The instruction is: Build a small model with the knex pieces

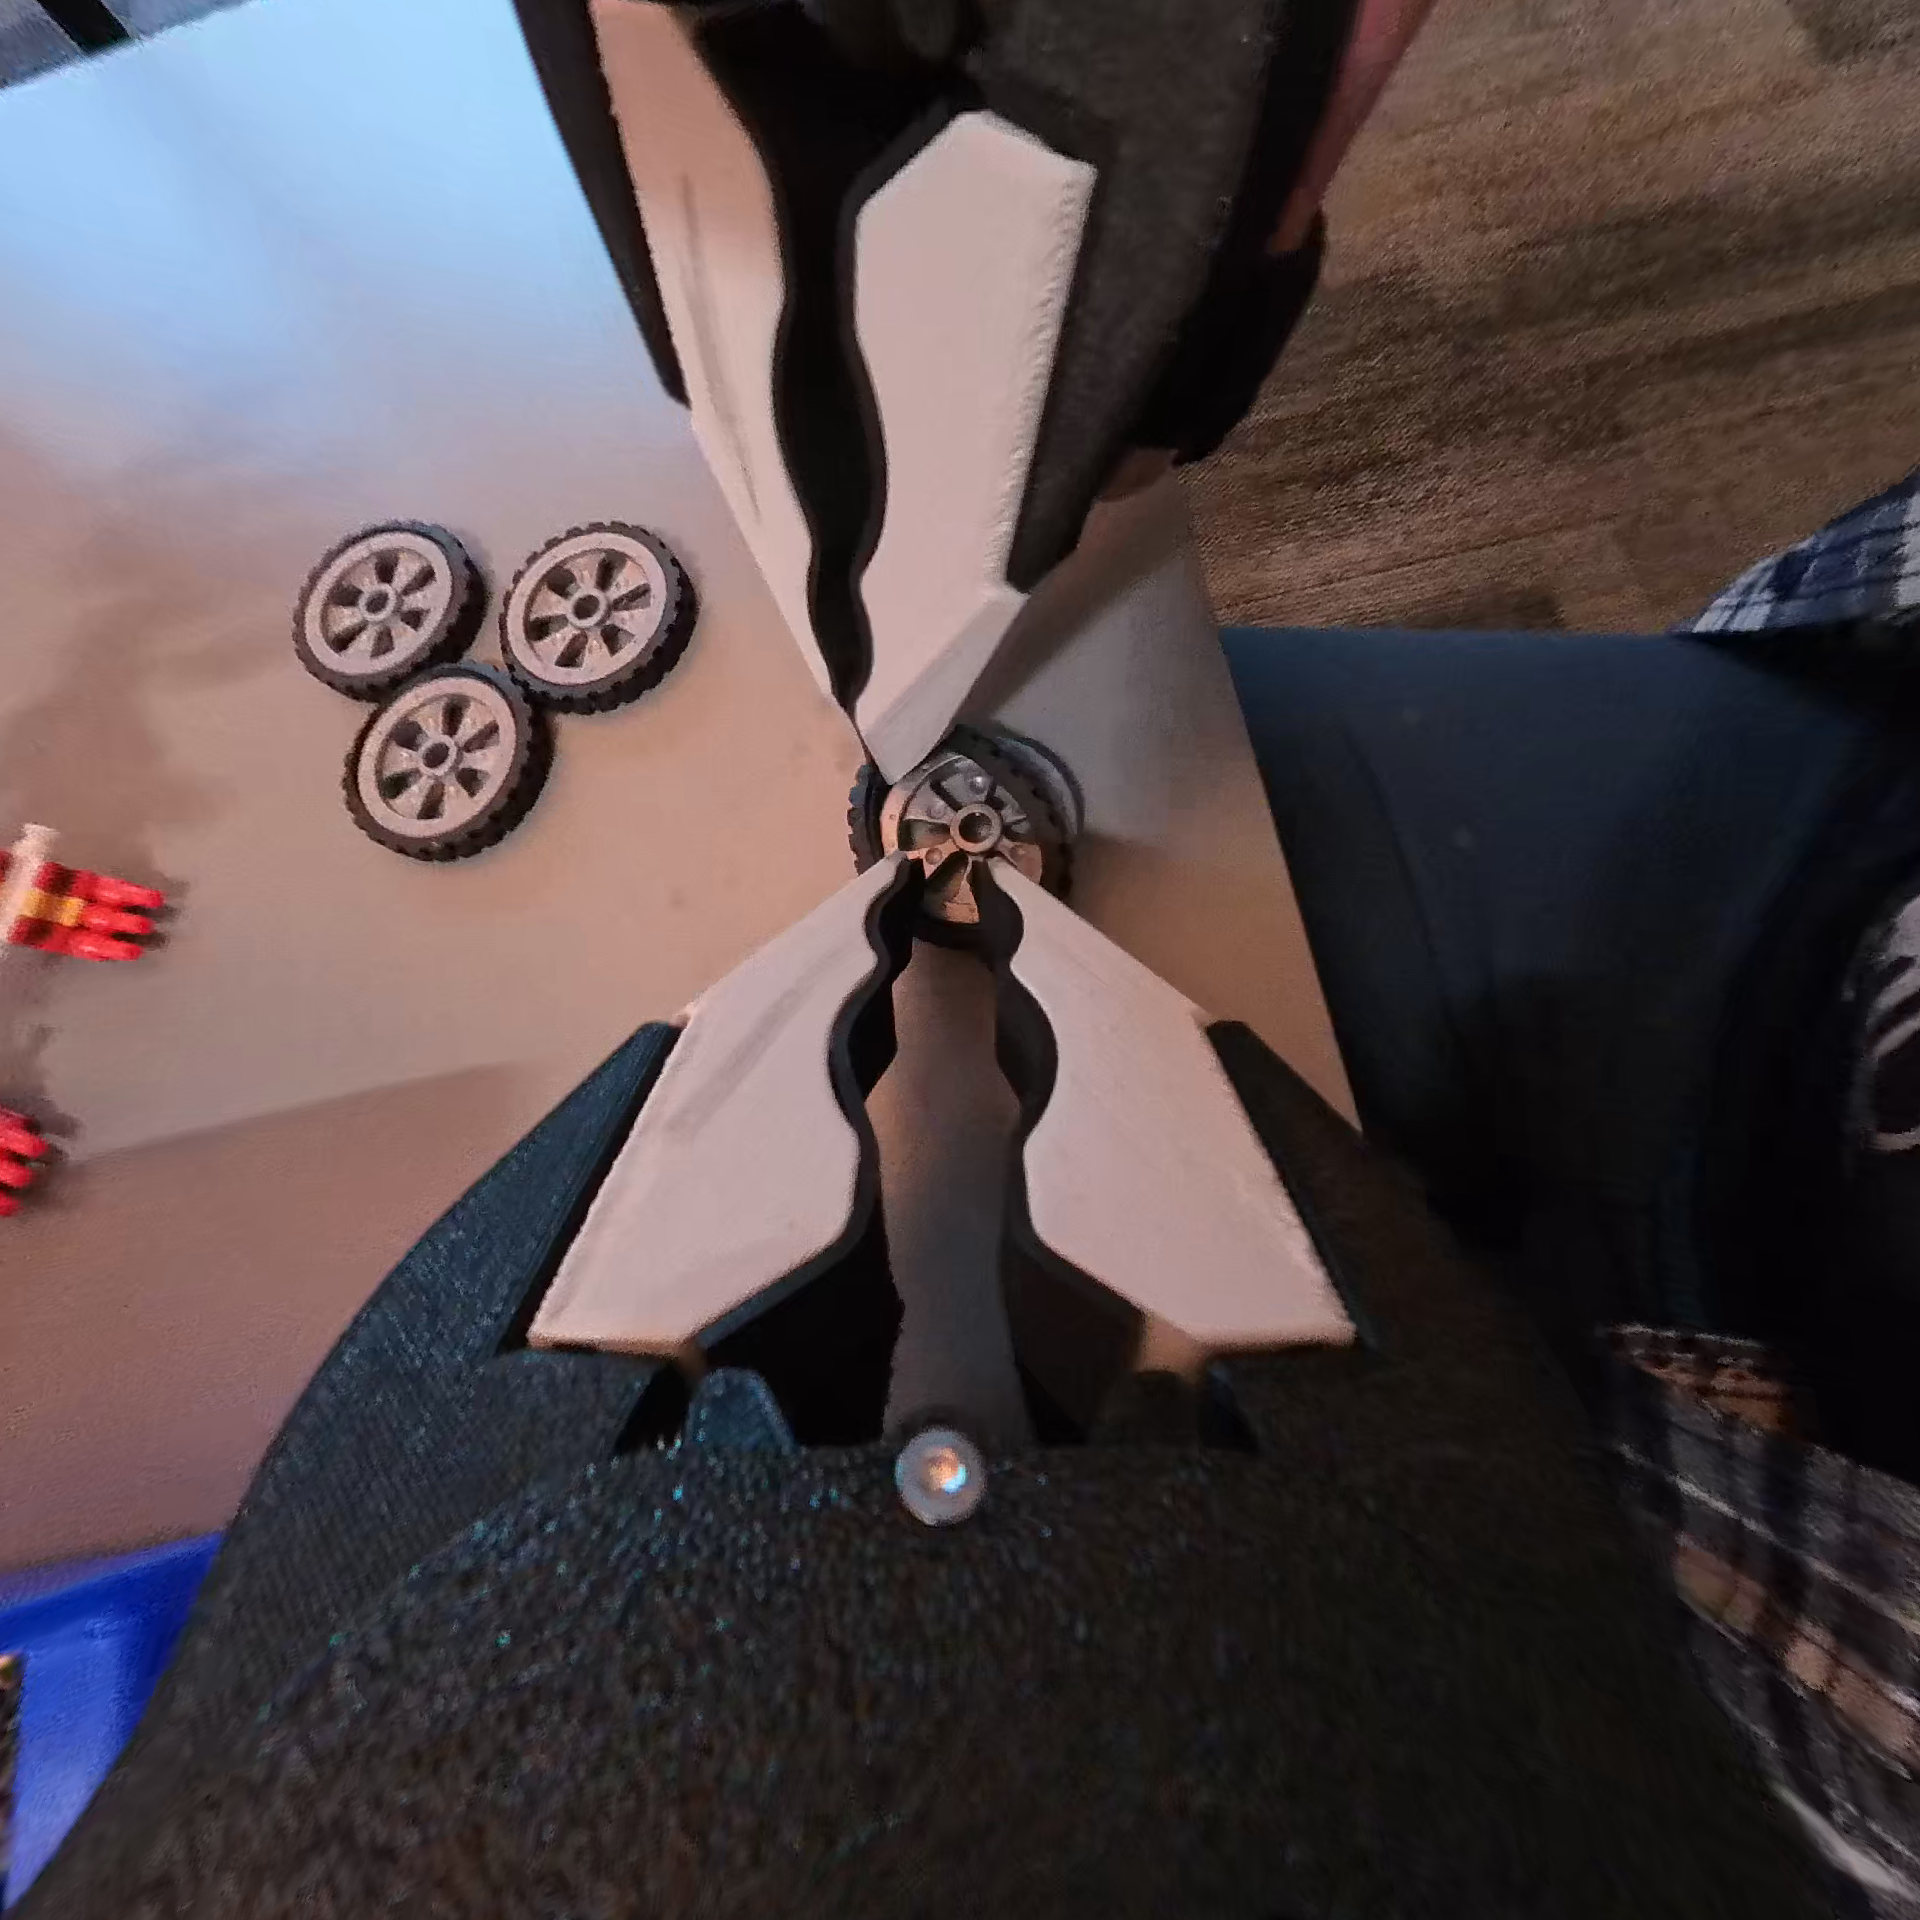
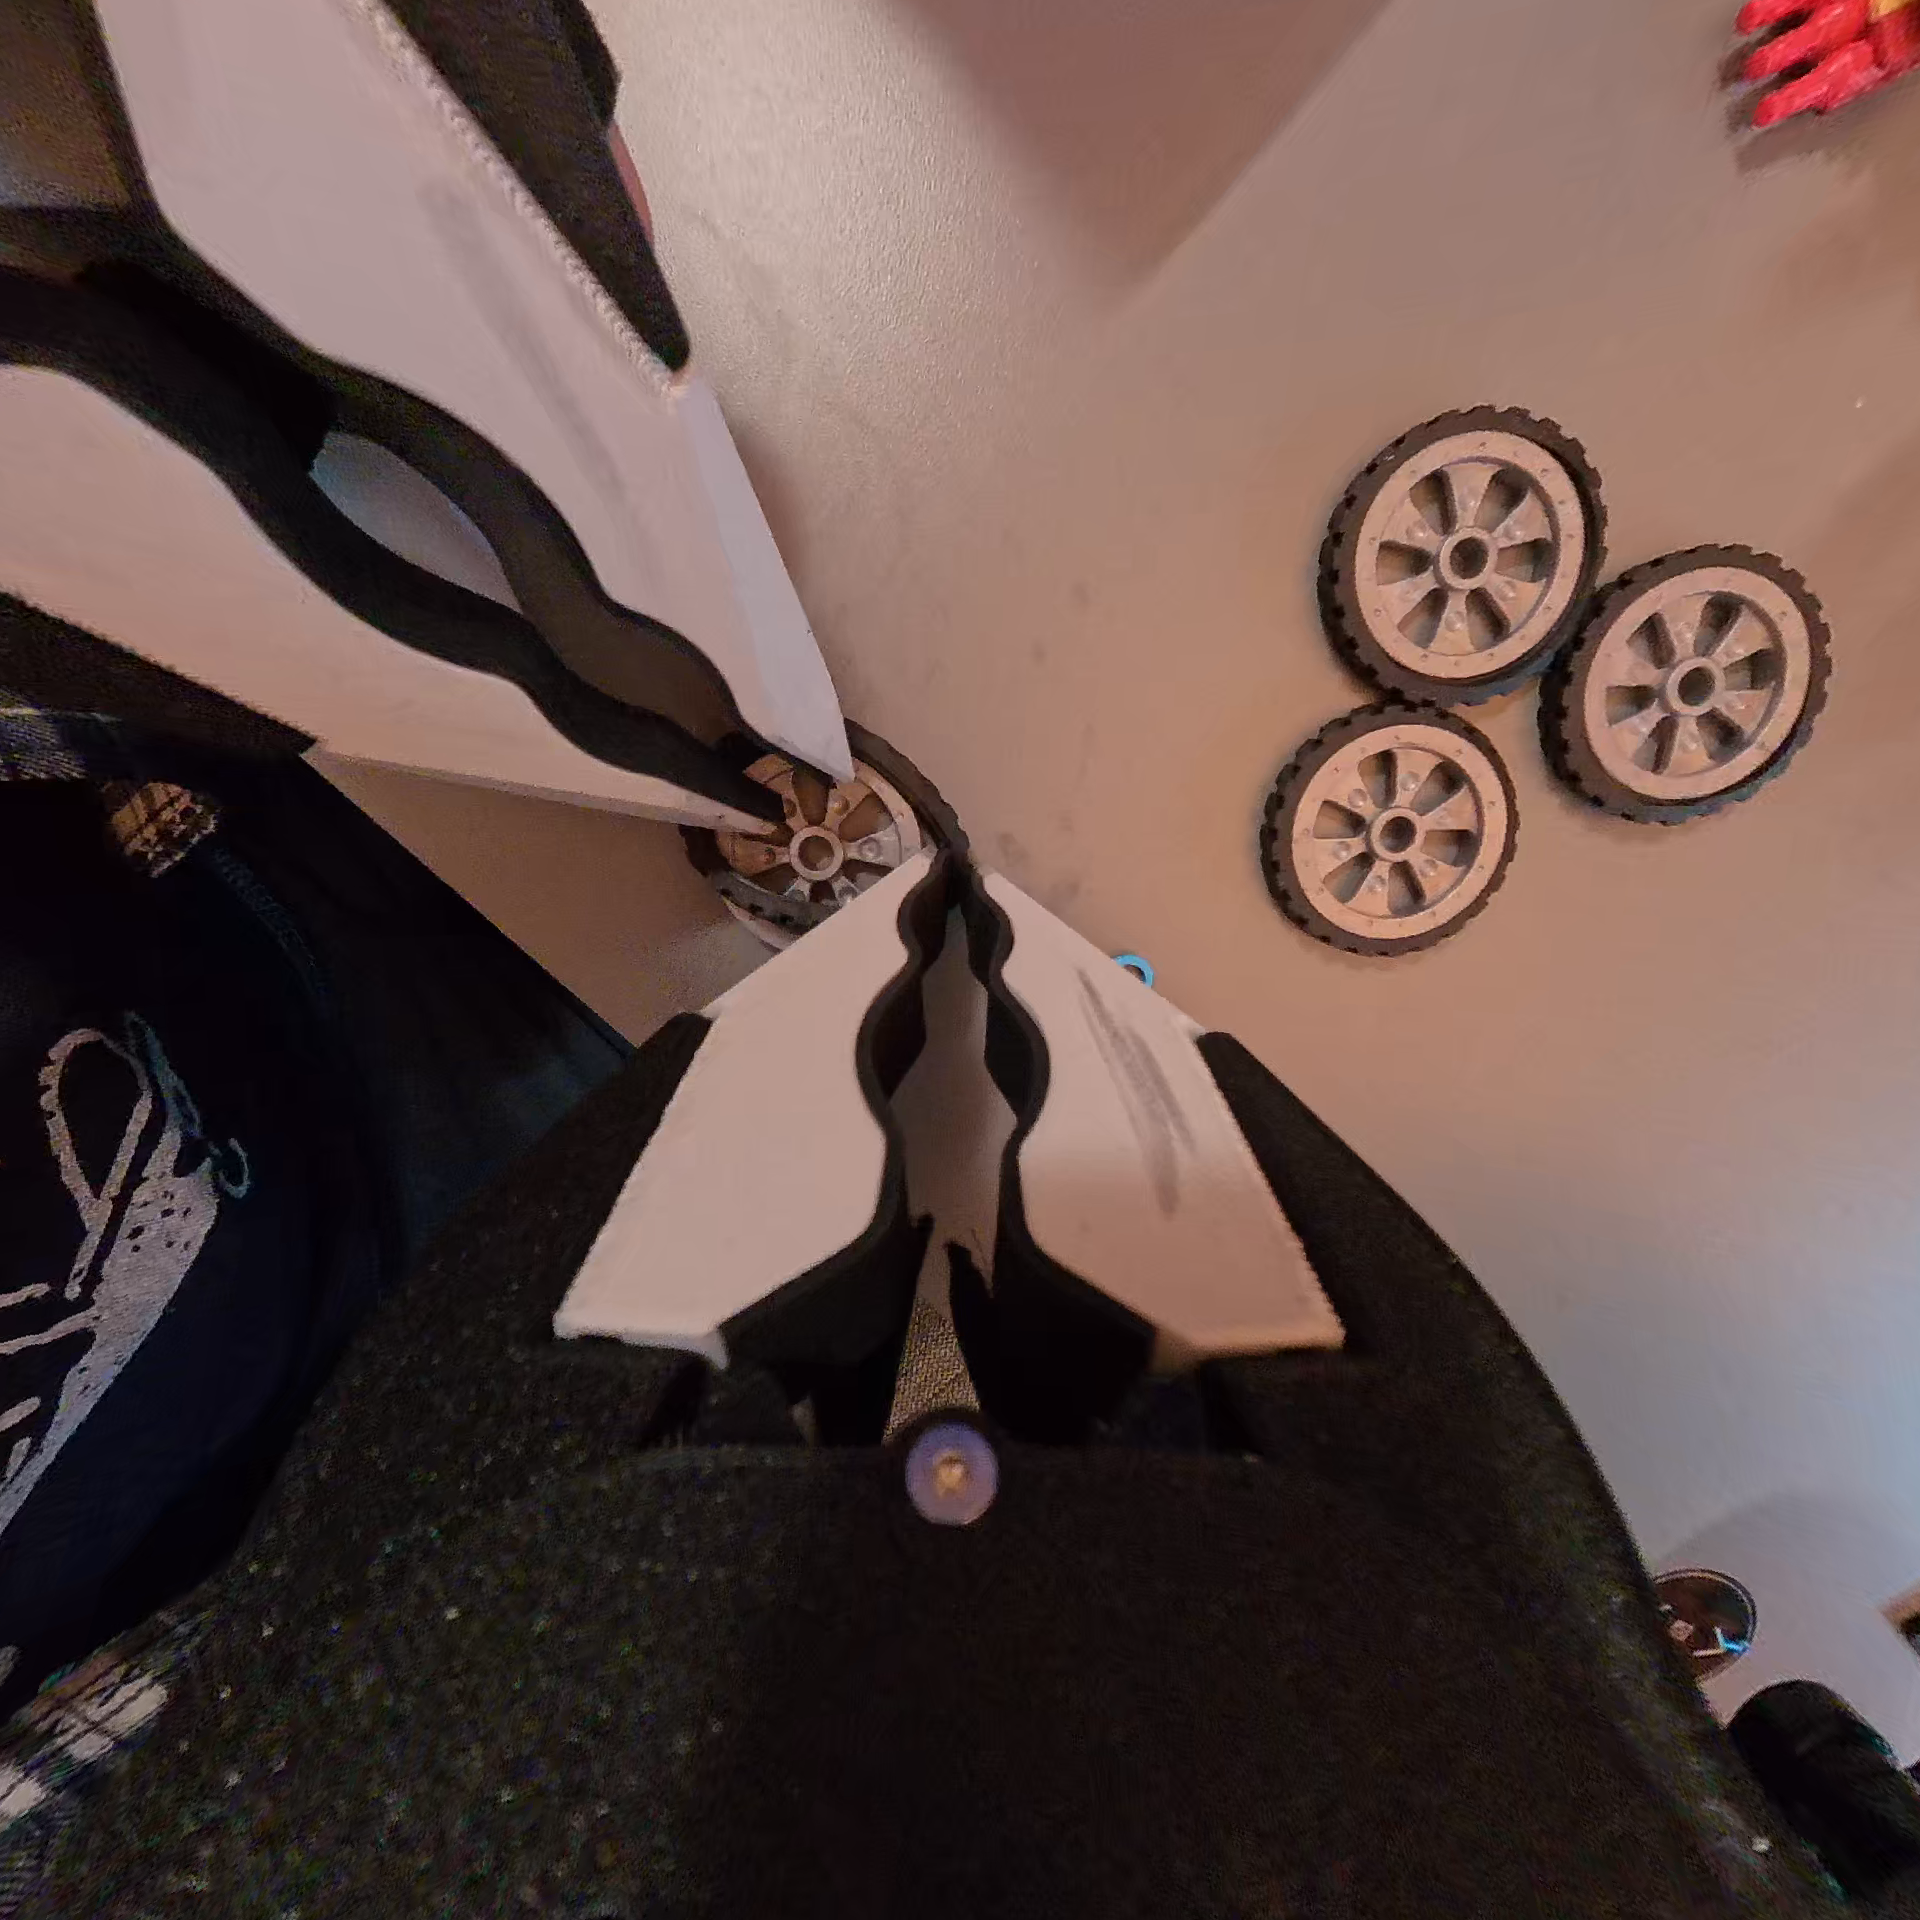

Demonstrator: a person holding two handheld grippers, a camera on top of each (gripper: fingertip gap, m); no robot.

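Wheels are what both grippers meet at. In the left wrist view, the left gripper [image 1: 951,883] comes up from 6 o'clock, and its two white fingers squeeze a small toy wheel [image 1: 966,831] with a grey hub and a black tyre. The tips press on the wheel's lower side. The right gripper [image 1: 873,743] comes down from 12 o'clock, with its white fingers almost closed, and its tips touch the same wheel at its top left edge. In the right wrist view, the right gripper [image 2: 956,862] reaches up from 6 o'clock with its fingers pinched close together on the black tyre rim of the held wheel [image 2: 821,847]. There the left gripper [image 2: 800,784] comes in from 10 o'clock and grips the wheel's hub side. The wheel is held up near the edge of a pale table [image 1: 312,312], and a second grey rim shows just behind it, though it is hard to tell if that is another wheel. Three more wheels [image 1: 488,665] lie flat on the table in a tight bunch, touching each other, at about 9 to 10 o'clock in the left wrist view and at 3 o'clock in the right wrist view. Red toy parts [image 1: 73,914] sit at the far 9 o'clock edge of the left wrist view. A person's dark clothes [image 1: 1558,987] and checked sleeve [image 1: 1766,1558] fill the 3 to 4 o'clock side.
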